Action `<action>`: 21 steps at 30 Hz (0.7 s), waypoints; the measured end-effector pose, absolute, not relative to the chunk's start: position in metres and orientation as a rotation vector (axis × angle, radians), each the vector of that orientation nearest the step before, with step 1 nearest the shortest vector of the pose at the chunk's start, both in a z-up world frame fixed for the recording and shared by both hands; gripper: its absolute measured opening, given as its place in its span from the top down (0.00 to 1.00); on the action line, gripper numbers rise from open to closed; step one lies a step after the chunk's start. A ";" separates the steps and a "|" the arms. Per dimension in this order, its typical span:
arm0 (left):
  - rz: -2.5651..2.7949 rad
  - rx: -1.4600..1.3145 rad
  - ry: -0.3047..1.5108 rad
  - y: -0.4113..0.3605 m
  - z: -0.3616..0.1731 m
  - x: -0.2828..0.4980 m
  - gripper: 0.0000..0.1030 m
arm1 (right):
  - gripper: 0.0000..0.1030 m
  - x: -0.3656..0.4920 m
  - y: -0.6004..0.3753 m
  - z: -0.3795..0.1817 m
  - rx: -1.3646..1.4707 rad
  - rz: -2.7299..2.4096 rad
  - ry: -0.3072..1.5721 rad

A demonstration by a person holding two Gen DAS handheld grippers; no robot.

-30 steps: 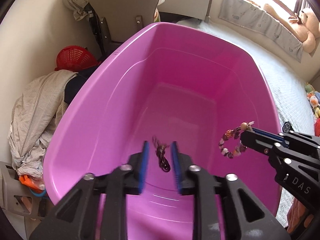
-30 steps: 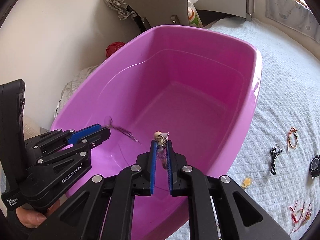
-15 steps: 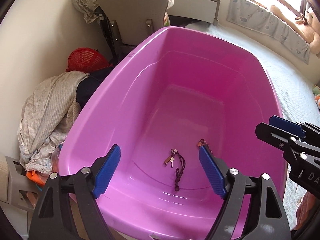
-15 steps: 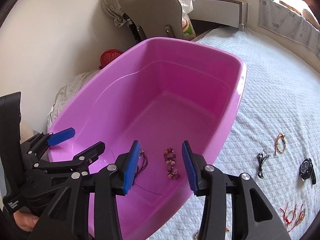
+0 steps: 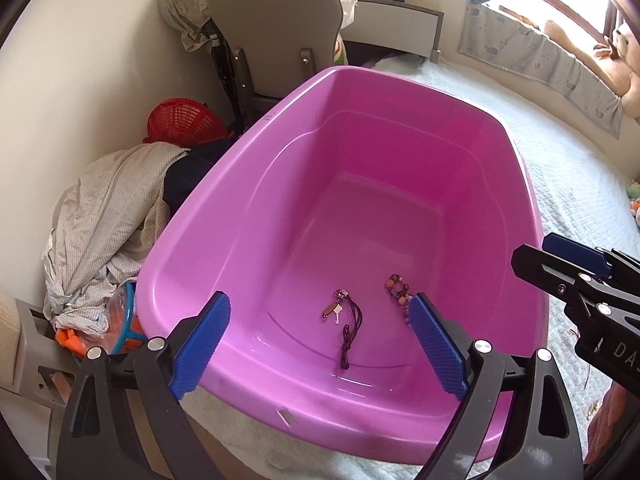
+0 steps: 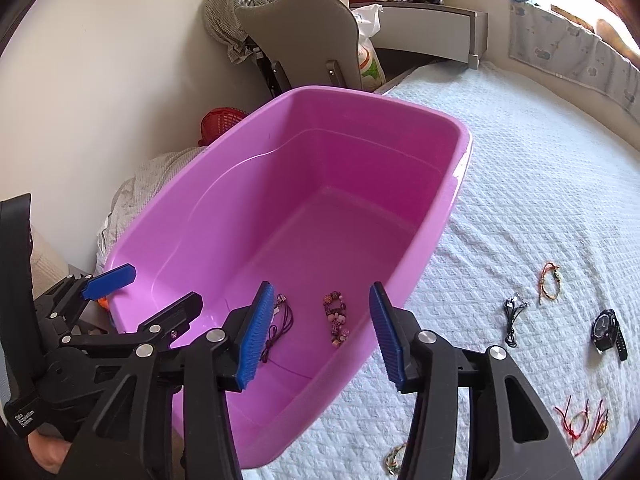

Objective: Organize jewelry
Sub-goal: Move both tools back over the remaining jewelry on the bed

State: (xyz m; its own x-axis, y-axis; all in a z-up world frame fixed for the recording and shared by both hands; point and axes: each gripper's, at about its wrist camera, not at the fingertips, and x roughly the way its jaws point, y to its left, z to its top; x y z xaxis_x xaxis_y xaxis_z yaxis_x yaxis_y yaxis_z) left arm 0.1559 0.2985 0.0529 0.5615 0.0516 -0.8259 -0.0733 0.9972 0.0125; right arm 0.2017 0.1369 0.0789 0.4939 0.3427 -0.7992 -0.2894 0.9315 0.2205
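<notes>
A pink plastic tub (image 5: 400,92) stands on the bed. On its floor lie a dark cord necklace with metal charms (image 5: 344,320) and a beaded bracelet (image 5: 398,292), side by side. My left gripper (image 5: 319,299) hovers above the tub's near end, its jaws opening wide with nothing between the pads. My right gripper (image 6: 321,287) hangs over the same end, jaws also opening and empty. From there the bracelet (image 6: 336,318) and the cord necklace (image 6: 278,320) lie below it. Each gripper shows in the other's view: the right (image 5: 536,250), the left (image 6: 164,286).
On the white bedcover right of the tub (image 6: 460,168) lie a black watch (image 6: 608,328), a black cord (image 6: 512,316), an orange bracelet (image 6: 550,280) and red strings (image 6: 580,424). A grey chair (image 5: 276,32), a red basket (image 5: 180,120) and piled clothes (image 5: 108,216) crowd the left.
Both grippers have opened and let go: the cord necklace and the beaded bracelet dropped to the tub floor. Both grippers have drawn back and up from the tub.
</notes>
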 end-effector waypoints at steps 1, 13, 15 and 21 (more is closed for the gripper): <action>0.078 -0.024 0.969 0.297 0.054 0.154 0.13 | 0.51 0.200 0.135 0.081 0.066 0.386 0.980; 0.078 -0.021 0.942 0.275 0.070 0.125 0.08 | 0.42 0.169 0.101 0.093 0.106 0.384 0.961; 0.078 -0.019 0.940 0.270 0.073 0.120 0.07 | 0.41 0.162 0.093 0.094 0.120 0.378 0.961; 0.067 -0.006 0.925 0.249 0.077 0.100 0.06 | 0.34 0.129 0.060 0.091 0.156 0.342 0.951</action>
State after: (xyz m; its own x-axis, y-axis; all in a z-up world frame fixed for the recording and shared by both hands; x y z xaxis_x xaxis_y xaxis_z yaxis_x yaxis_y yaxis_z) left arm 0.0997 0.2491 0.0768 0.5999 0.0556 -0.7981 -0.0605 0.9979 0.0240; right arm 0.1291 0.0605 0.0906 0.5321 0.3532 -0.7695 -0.2176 0.9354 0.2789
